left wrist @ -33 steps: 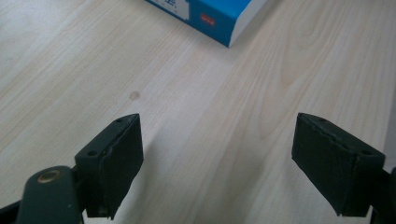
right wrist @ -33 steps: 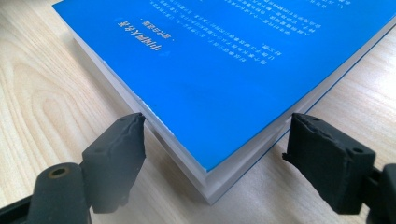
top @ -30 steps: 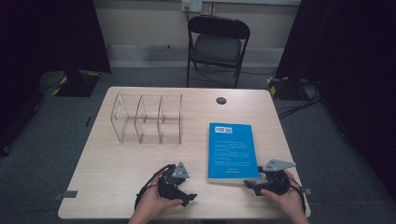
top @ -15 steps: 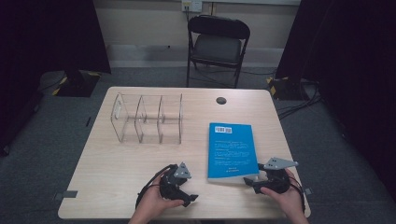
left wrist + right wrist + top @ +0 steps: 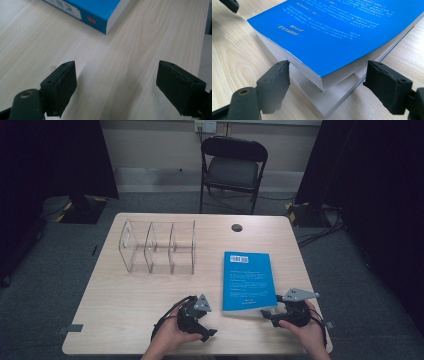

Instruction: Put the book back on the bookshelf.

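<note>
Lab or recording studio: black curtains (image 5: 55,160) both sides, grey carpet (image 5: 50,270), taped floor marks (image 5: 70,328), cables (image 5: 320,232) on floor, wall outlet (image 5: 206,125), folding chair (image 5: 232,167) behind one bare wood bench (image 5: 125,310).

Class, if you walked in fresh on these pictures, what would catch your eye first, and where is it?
The bright blue book lies flat on the right half of the pale wooden table. Its near corner sits between the jaws of the open right claw, the pages there fanned apart. A clear acrylic divider rack stands at the table's far left.
</note>
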Demonstrator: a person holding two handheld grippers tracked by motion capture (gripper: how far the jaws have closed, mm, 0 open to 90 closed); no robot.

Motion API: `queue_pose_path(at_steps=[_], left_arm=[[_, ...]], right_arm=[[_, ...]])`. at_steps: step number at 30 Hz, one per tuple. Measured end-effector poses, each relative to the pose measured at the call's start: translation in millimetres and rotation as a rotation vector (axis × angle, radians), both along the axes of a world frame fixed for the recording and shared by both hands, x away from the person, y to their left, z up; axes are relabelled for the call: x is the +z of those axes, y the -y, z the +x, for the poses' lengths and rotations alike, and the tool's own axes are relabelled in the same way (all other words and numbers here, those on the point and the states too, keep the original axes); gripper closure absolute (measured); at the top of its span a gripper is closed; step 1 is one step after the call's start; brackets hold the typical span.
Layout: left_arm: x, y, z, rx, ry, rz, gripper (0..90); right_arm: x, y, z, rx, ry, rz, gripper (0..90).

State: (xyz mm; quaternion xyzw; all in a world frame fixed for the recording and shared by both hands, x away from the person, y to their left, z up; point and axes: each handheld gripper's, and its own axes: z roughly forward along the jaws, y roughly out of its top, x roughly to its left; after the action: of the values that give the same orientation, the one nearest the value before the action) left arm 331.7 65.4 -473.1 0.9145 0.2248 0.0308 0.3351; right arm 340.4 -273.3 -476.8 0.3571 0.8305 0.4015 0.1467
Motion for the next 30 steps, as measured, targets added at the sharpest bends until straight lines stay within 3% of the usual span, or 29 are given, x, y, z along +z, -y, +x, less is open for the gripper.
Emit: queue_pose_path(at_steps=[5, 14, 20, 21, 23, 30], left_arm=[[4.6, 17.5, 2.9, -0.022, 0.002, -0.026, 16.6], [13.0, 34.9, 9.8, -0.065, 0.018, 0.002, 16.6], [16.4, 46.2, 15.6, -0.062, 0.023, -0.01, 16.6], [16.3, 48.8, 15.4, -0.053, 0.021, -0.028, 16.6], [18.7, 51.6, 17.9, -0.07, 0.03, -0.009, 16.6], [21.4, 63.7, 27.9, -0.066, 0.033, -0.015, 16.6]], right_arm=[[0.4, -0.1, -0.2, -0.002, 0.003, 0.004, 19.3], [2.6, -0.7, 0.9, 0.001, 0.01, 0.004, 19.3], [1.9, -0.2, 0.8, 0.003, 0.013, 0.014, 19.5], [2.4, -0.2, 0.9, 0.002, 0.012, 0.012, 19.5], [2.8, -0.1, 1.0, 0.007, 0.01, 0.013, 19.6], [5.2, -0.8, 1.8, 0.008, 0.018, 0.014, 19.6]])
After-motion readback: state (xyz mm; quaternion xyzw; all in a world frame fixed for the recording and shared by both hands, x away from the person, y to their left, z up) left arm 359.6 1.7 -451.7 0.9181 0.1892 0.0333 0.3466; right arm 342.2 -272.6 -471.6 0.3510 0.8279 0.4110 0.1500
